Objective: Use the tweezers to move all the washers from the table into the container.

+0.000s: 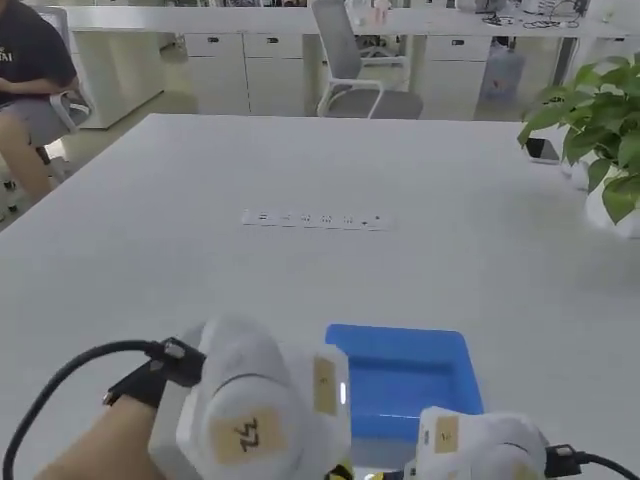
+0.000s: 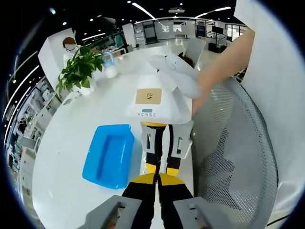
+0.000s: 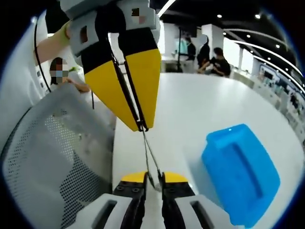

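Grippers, two: the left gripper [image 3: 141, 125] and the right gripper [image 3: 153, 181], white-bodied with yellow fingers, set tip to tip at the near edge of the table [image 1: 300, 290]. Tweezers [image 3: 148, 157], one pair, thin metal, spanning the gap between the two grippers above the table. Left fingers: pressed together on one end of the tweezers. Right fingers: narrow, with the other end of the tweezers lying in the slot between them; whether they pinch it cannot be told. Container [image 1: 398, 372], one, blue, rectangular and shallow, standing on the table just beyond the grippers, on the side away from the person. Head view: both gripper bodies from above, each trailing a black cable [image 1: 70, 370], the left one on a bare forearm [image 1: 90, 445], the fingertips largely hidden under the housings. Right gripper view: the two arms of the tweezers and the left fingers' grip on them, with the container to the right. Left gripper view: the right gripper head-on, the hand [image 2: 202, 88] that holds it, and the container to the left. Both gripper views: one grey mesh chair back [image 3: 52, 157] beside the table edge. Surface: white and matt, carrying one white power strip [image 1: 312, 219] at mid-table and one leafy potted plant [image 1: 600, 130] at the far right. Room: open office with white cabinets [image 1: 250, 75], one grey office chair [image 1: 350, 75] past the far edge, one seated person [image 1: 25, 70] at far left, and ceiling strip lights [image 2: 143, 8].
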`<state>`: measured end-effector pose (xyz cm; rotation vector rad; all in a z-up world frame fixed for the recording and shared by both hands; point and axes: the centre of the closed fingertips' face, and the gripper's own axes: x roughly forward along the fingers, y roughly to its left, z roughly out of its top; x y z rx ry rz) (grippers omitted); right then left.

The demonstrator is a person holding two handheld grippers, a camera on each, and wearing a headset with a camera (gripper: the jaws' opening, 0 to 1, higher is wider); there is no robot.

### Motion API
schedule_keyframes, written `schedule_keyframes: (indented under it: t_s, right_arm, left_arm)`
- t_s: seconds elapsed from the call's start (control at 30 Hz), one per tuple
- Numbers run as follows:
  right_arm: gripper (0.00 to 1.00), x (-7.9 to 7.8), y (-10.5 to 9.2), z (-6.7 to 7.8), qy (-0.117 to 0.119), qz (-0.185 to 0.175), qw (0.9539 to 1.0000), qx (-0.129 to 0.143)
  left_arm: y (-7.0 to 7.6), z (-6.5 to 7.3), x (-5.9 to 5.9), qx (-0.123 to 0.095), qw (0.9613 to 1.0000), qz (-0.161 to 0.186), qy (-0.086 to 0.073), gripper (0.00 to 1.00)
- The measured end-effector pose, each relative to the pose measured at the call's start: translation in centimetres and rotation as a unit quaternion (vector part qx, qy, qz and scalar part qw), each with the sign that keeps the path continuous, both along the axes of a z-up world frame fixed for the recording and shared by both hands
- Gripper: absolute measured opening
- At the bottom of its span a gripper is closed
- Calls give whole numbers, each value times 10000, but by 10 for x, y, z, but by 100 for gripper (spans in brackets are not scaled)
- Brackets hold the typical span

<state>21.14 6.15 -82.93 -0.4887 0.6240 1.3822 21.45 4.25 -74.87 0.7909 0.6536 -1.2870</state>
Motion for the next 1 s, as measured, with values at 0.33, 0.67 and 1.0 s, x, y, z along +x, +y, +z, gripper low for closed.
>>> schedule_keyframes:
  t_s: [0.33,0.67,1.0]
  right_arm:
    - [3,3,6,27,-20,2,9998,184]
    - [2,18,5,27,679,-806,9927,592]
    - [1,33,-8,28,1440,-1615,9692,1175]
  left_arm:
    - [-15,-4,2,-332,9985,12,434,0]
    - [3,16,12,-2313,9468,2026,946,28]
    - [39,4,-12,-2801,9042,3169,596,57]
